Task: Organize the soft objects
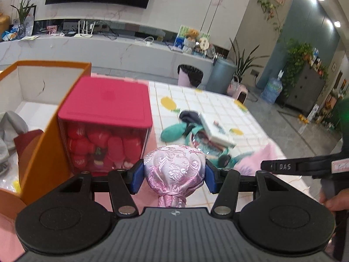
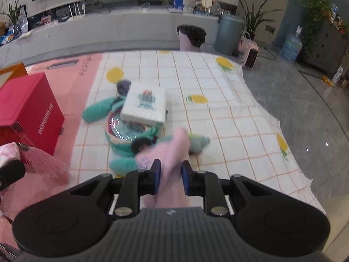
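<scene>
Left gripper [image 1: 174, 175]: clamped on round pink brocade pouch [image 1: 174, 170], above table. Right gripper [image 2: 171, 178]: pinching soft pink cloth [image 2: 172, 150]. Beyond: teal plush bag [image 2: 122, 139] under white tissue pack [image 2: 145, 106]; red-lidded clear box [image 1: 104, 126]; open orange box [image 1: 39, 131].

Left wrist view: rides close behind its own fingers, angled down across the table [image 1: 196, 100] toward the far counter [image 1: 109, 45]. Right wrist view: same mounting, tilted more steeply onto the tablecloth [image 2: 218, 120]. Both share the red box [image 1: 104, 102] [image 2: 26, 109], white packet [image 1: 216, 128] [image 2: 145, 107] and black-lined bin [image 1: 190, 75] [image 2: 191, 37].
</scene>
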A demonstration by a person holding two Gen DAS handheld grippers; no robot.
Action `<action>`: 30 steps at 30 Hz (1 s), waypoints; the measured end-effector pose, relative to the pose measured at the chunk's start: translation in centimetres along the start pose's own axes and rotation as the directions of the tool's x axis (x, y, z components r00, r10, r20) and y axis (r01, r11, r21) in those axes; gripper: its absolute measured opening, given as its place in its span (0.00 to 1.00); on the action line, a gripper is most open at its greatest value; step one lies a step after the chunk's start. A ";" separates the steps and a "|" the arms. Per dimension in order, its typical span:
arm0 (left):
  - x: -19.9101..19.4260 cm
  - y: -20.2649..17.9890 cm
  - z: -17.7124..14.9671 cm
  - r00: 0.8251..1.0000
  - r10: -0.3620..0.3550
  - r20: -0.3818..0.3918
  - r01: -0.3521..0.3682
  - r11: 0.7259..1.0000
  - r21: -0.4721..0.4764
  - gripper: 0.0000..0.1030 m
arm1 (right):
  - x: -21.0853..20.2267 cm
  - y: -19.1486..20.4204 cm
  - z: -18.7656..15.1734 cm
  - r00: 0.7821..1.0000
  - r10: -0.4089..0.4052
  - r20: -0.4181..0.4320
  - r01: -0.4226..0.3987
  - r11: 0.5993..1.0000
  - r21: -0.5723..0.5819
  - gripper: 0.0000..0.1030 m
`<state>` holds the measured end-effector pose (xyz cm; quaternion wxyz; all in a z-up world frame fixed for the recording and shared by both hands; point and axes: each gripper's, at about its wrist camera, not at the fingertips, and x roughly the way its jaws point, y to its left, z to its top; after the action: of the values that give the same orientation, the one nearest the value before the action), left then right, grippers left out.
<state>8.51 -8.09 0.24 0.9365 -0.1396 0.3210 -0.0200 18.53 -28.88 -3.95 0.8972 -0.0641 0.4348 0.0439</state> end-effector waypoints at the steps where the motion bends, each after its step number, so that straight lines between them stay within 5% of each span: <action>1: -0.3 0.1 0.2 1.000 -0.004 0.010 0.004 1.000 -0.007 0.61 | -0.3 0.1 0.1 1.000 0.000 0.013 0.000 1.000 0.000 0.14; 7: -1.4 0.5 0.8 0.999 -0.002 0.041 0.003 1.000 -0.013 0.61 | -1.7 0.5 0.5 0.998 -0.004 0.058 0.004 1.000 0.000 0.16; 9: -1.4 0.8 0.7 0.999 -0.003 0.036 0.004 1.000 -0.017 0.61 | -0.8 0.4 0.4 1.000 -0.011 0.024 0.011 1.000 0.006 0.38; 10: -1.5 1.0 0.7 0.999 -0.005 0.033 0.005 1.000 -0.016 0.61 | -0.2 0.2 0.2 1.000 -0.018 0.002 0.018 1.000 0.019 0.63; 11: -1.4 1.0 0.7 1.000 -0.004 0.028 0.004 1.000 -0.015 0.61 | 0.4 -0.1 0.1 1.000 -0.021 -0.018 0.022 0.999 0.038 0.75; 16: -1.3 0.9 0.8 1.000 -0.016 0.013 0.016 1.000 -0.016 0.61 | 2.6 -1.9 -0.1 0.993 0.001 -0.118 0.017 0.989 0.149 0.84; 19: -1.2 0.8 0.7 1.000 -0.013 0.008 0.013 1.000 -0.009 0.61 | 4.9 -2.0 -0.7 0.966 0.096 -0.238 -0.046 0.977 0.206 0.83; 21: -1.3 0.7 0.8 1.000 -0.011 0.008 0.011 1.000 -0.006 0.61 | 6.5 -1.0 -1.4 0.944 0.084 -0.320 -0.031 0.985 0.167 0.80; 22: -1.3 0.7 0.7 1.000 -0.010 0.008 0.010 1.000 -0.004 0.61 | 7.2 -0.5 -1.7 0.934 0.067 -0.351 -0.017 0.990 0.142 0.66; 26: -1.5 0.8 0.5 1.000 -0.013 0.012 0.013 1.000 -0.009 0.61 | 6.1 0.1 -2.2 0.940 0.035 -0.338 -0.001 0.995 0.100 0.27; 30: -1.5 0.9 0.6 1.000 -0.013 -0.005 0.013 1.000 -0.015 0.61 | 4.7 -0.4 -2.6 0.948 0.040 -0.316 0.001 0.992 0.127 0.27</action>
<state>7.62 -6.90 1.31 0.9345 -0.1487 0.3224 -0.0242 19.48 -29.58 -9.27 0.8172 -0.0093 0.5761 0.0144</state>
